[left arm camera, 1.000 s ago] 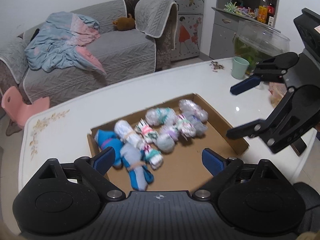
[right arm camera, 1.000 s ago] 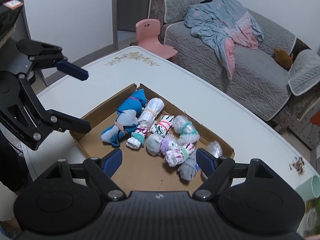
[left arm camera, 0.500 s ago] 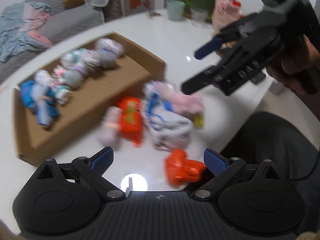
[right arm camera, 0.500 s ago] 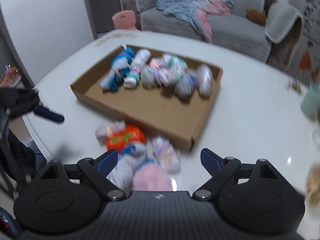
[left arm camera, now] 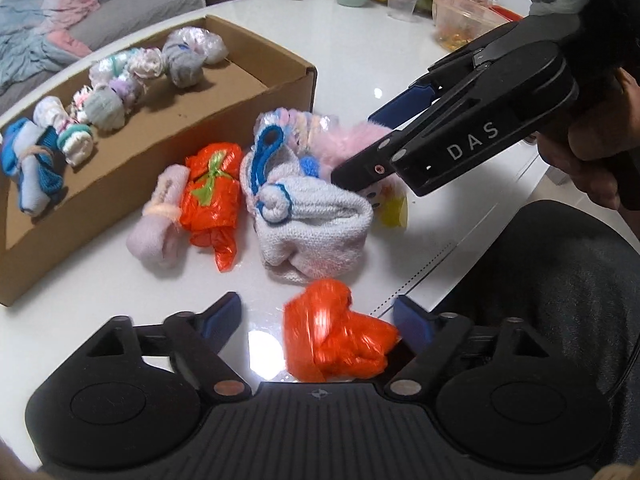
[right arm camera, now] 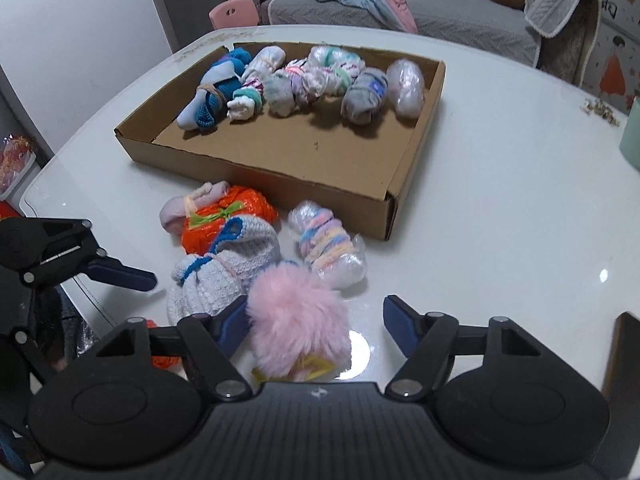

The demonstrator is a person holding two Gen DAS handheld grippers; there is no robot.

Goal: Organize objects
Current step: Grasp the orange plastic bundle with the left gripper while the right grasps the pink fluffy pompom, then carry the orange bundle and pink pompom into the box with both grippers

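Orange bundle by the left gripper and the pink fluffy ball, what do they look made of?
Orange bundle: thin plastic film, probably; it looks glossy and crinkled. Pink ball: fluffy faux fur or plush, judging by its long soft fibres.

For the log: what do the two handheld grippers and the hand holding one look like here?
Both grippers are matte black, with linkage arms, silver pivot bolts, round discs on a ribbed body, and blue pads on the fingertips. The right gripper carries white "DAS" lettering on its side; a bare hand grips its handle, grey fabric above it. The left gripper has a small emblem on its ribbed centre.
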